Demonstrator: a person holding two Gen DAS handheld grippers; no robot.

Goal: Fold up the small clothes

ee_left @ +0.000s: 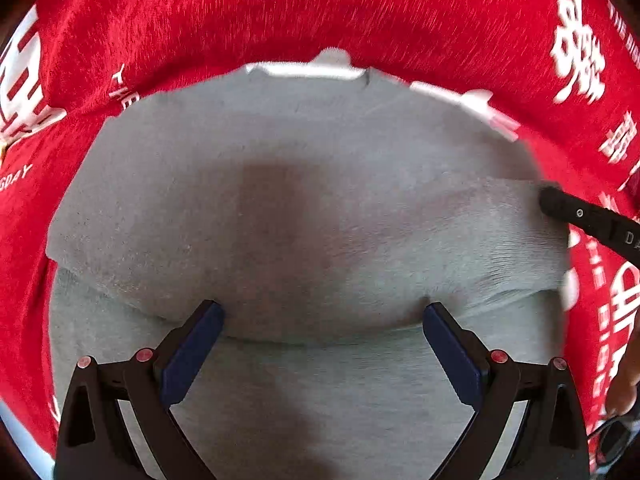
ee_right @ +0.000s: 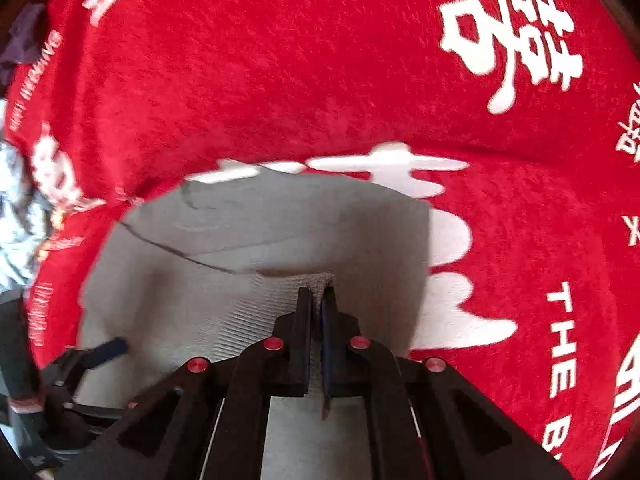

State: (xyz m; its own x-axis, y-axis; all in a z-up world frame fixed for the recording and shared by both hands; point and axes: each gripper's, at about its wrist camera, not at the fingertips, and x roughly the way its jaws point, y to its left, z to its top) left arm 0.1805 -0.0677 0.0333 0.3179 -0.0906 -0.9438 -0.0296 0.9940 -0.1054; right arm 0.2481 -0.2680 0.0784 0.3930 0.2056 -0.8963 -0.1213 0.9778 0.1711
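While the left gripper (ee_left: 323, 322) hangs with its jaws spread wide over the grey garment (ee_left: 304, 208), nothing sits between its blue pads (ee_left: 192, 356), and whether their tips touch the fabric I cannot tell. That garment lies flat on a red cloth (ee_left: 280, 12) printed with white characters and lettering, which covers the whole surface beneath it; the red shows past the garment's far edge and both side edges. A folded layer crosses the garment from side to side, its lower edge running as a soft crease just beyond the left fingertips. At the garment's right edge, in the left wrist view, the dark tip of the right gripper (ee_left: 554, 202) meets the fabric.

From the right wrist view, the right gripper (ee_right: 318, 298) is clenched on the garment (ee_right: 224, 236), with a ribbed ridge of grey fabric pinched up between its two fingers. A dark seam line runs across the garment beyond that pinch. Low on the left of this view the left gripper's blue pad (ee_right: 108, 350) shows at the garment's edge. A pale crumpled fabric (ee_right: 16, 208) lies at the cloth's far left margin.
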